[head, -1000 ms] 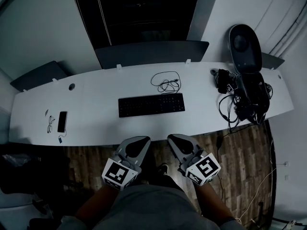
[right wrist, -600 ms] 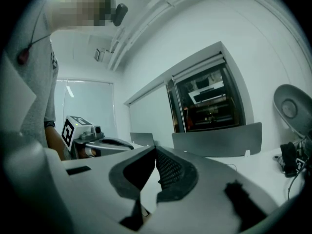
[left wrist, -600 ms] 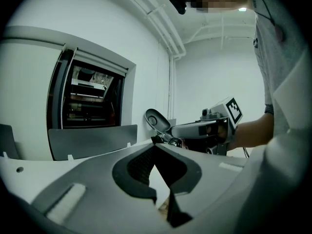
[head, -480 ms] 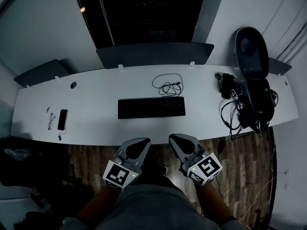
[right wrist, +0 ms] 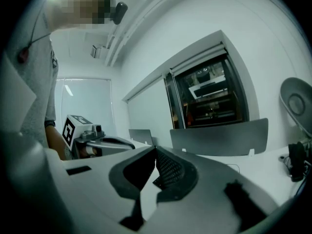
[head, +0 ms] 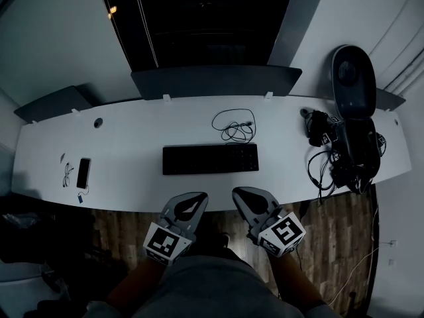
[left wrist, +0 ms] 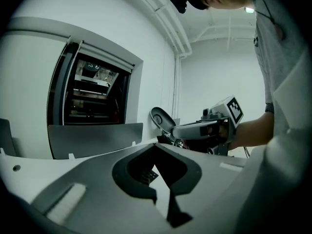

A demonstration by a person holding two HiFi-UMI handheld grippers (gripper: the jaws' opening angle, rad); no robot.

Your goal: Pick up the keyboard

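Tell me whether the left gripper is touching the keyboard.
Apart. The head view shows white desk between the left gripper and the keyboard.

— Floor?
— Dark wood planks point(head: 331, 240), at 4 and 8 o'clock, under a long white desk point(head: 132, 136) curving across the middle.
— Behind the desk?
— Grey divider panel point(head: 215, 81) at 12 o'clock, a smaller panel point(head: 50, 105) just past 9, a third panel point(head: 391, 99) just short of 3. Beyond those, white wall point(head: 53, 45) at 10 and 1, flanking a dark glazed opening point(head: 199, 25) at 12.
— Any light?
— Dim overall; one small orange glow point(head: 112, 9) at 11, inside the opening.
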